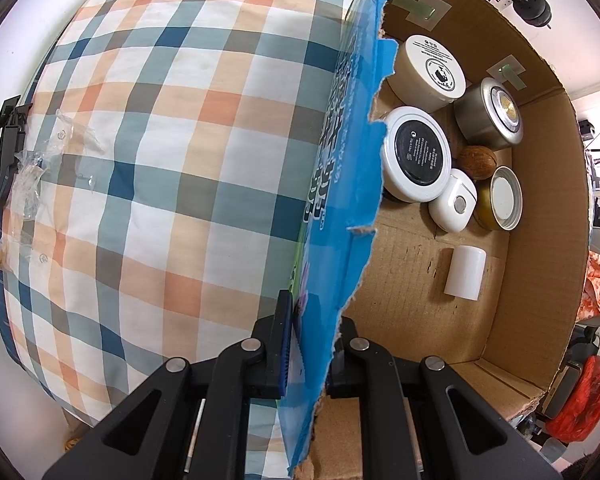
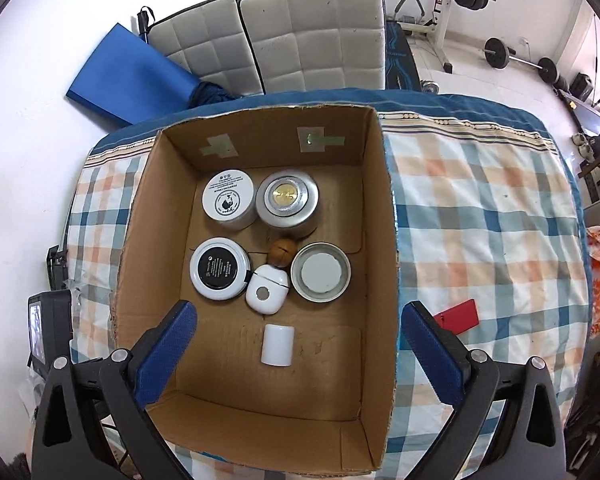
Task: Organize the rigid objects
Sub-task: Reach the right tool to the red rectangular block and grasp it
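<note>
A cardboard box (image 2: pixel 380 216) stands on a checked bedspread (image 2: pixel 480 216). Inside lie a white cylinder (image 2: pixel 277 345), a white case (image 2: pixel 266 289), a black-lidded white jar (image 2: pixel 219 273), a white-lidded jar (image 2: pixel 229 199), a silver tin (image 2: pixel 287 203), a gold tin with white lid (image 2: pixel 321 272) and a brown nut (image 2: pixel 283 253). My left gripper (image 1: pixel 312 344) is shut on the box's blue side wall (image 1: pixel 340 184). My right gripper (image 2: pixel 296 340) is open and empty above the box, over the white cylinder. The cylinder also shows in the left wrist view (image 1: pixel 465 273).
A red flat object (image 2: pixel 460 316) lies on the bedspread right of the box. A black device (image 2: pixel 46 328) sits at the bed's left edge. White padded chairs (image 2: pixel 284 40) and weights stand behind the bed. Crumpled clear plastic (image 1: pixel 32 176) lies on the bedspread.
</note>
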Motion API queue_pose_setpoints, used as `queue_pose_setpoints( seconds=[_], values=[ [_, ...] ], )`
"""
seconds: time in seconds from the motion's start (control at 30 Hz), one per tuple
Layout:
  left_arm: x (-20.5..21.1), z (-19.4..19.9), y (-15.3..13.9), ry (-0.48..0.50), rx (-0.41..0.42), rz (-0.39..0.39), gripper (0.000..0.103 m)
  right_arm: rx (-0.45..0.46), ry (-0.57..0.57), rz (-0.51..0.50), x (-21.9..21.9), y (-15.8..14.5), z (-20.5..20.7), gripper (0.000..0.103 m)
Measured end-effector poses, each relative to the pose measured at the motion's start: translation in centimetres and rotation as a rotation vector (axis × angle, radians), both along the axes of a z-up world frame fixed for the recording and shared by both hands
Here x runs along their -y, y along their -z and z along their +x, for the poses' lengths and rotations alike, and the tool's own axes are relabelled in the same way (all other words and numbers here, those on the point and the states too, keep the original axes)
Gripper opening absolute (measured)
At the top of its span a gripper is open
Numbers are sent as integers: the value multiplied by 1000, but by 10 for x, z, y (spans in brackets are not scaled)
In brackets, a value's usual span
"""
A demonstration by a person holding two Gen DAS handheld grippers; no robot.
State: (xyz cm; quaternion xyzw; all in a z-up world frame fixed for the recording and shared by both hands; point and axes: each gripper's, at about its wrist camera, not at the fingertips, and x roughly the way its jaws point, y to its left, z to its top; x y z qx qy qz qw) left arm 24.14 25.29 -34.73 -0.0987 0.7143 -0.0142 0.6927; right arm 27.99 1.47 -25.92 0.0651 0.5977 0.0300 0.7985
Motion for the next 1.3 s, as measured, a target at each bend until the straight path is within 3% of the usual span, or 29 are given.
queue_pose_setpoints(
  seconds=[0.33,0.57,0.73,0.9,1.03,1.1,1.2,1.3],
  values=[
    [1,-1,-1,3,0,1,9,15,30,50,13,-15,-7,103],
    [1,-1,-1,1,0,-1,9,26,177,60,77,-15,-5,103],
    [0,-1,0,1,-1,-1,9,-34,309,39,140,14,-6,103],
    [1,-1,1,8,-3,5,9,-204,482,142,199,87,-10,102],
    [2,-1,2,8,-3,4,9,-329,598,278,216,147,-17,76],
    [2,-1,2,15,-3,10,9,-352,617,289,215,166,-16,71],
    [4,0,4,16,-4,12,9,-373,588,210,206,181,-8,66],
    [6,-1,4,17,-3,15,9,-375,456,67,187,176,3,55]
  ],
)
